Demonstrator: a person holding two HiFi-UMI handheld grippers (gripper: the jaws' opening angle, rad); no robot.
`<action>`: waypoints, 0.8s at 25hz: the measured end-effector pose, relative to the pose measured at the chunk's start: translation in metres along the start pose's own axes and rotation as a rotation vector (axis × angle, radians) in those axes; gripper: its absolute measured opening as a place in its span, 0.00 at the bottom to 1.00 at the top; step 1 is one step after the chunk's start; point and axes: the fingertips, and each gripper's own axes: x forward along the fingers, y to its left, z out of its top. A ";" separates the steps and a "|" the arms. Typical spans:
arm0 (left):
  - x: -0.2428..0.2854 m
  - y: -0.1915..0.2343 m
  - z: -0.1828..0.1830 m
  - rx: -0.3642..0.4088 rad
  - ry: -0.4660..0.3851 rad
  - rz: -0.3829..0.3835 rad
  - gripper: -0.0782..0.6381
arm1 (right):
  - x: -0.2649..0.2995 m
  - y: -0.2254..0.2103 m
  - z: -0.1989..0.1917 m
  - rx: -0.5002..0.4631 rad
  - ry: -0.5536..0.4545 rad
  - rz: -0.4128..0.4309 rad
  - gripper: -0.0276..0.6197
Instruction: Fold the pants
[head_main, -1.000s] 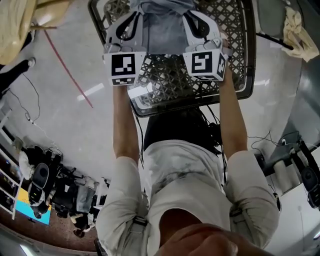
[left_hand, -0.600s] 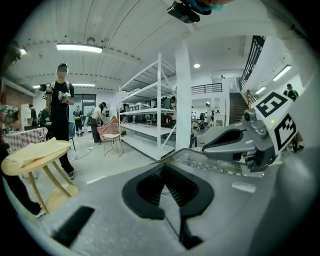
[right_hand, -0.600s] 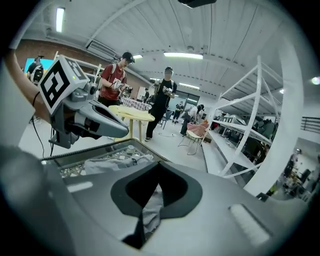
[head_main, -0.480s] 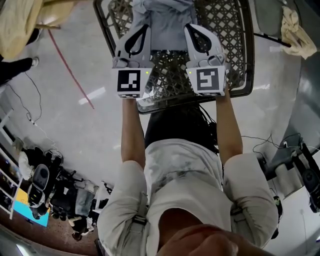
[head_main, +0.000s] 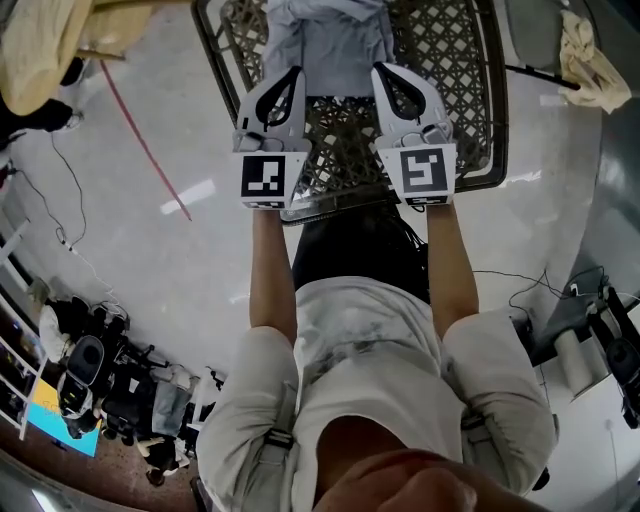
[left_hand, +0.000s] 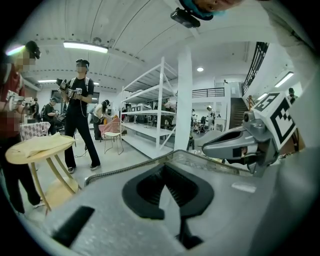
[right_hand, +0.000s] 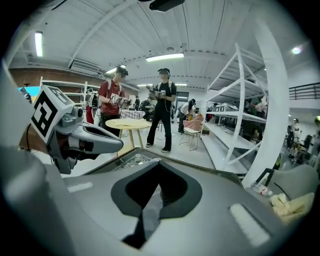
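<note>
Both closed on cloth: left gripper (head_main: 288, 78) and right gripper (head_main: 386, 74), each with jaws pinched on a thin strip of grey fabric, clear in both gripper views. Grey pants (head_main: 330, 38) bunched on the far part of the black mesh tray (head_main: 497, 120), near edge of the cloth right at the two gripper tips

Probable step: holding the near edge at two spots, ready to spread or lift before the first fold. No fold made yet, judging by the crumpled heap

Risks:
- thin bite on both sides; likely slip-out on a hard pull, then one corner dropping and the cloth skewing
- open mesh under the fabric; possible snag of a hem or seam on the wire if dragged flat instead of lifted
- uneven pull left vs right; twist in the legs, crooked fold line
- grip spots only as far apart as the heap is wide; bulk of the fabric prone to sagging between them

Room:
- bare mesh on the near side and to the right of the pants, seemingly enough for laying out flat
- thick rim all round the tray, so low outward sweeps risky
- beyond the rim only shiny floor (head_main: 180, 230), cables (head_main: 55, 230) off to the left, yellow rag (head_main: 585, 55) far right, well apart
- other people (right_hand: 162, 107) standing well off, not in the way
</note>
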 end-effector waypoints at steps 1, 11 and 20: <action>-0.001 -0.001 -0.001 0.001 0.001 -0.002 0.12 | -0.001 0.000 0.000 0.008 -0.001 -0.002 0.05; -0.008 -0.009 -0.001 -0.015 -0.014 -0.006 0.12 | -0.010 0.005 -0.001 0.043 -0.005 -0.010 0.05; -0.014 -0.009 -0.004 -0.025 -0.007 -0.002 0.12 | -0.013 0.009 -0.003 0.043 -0.005 -0.019 0.05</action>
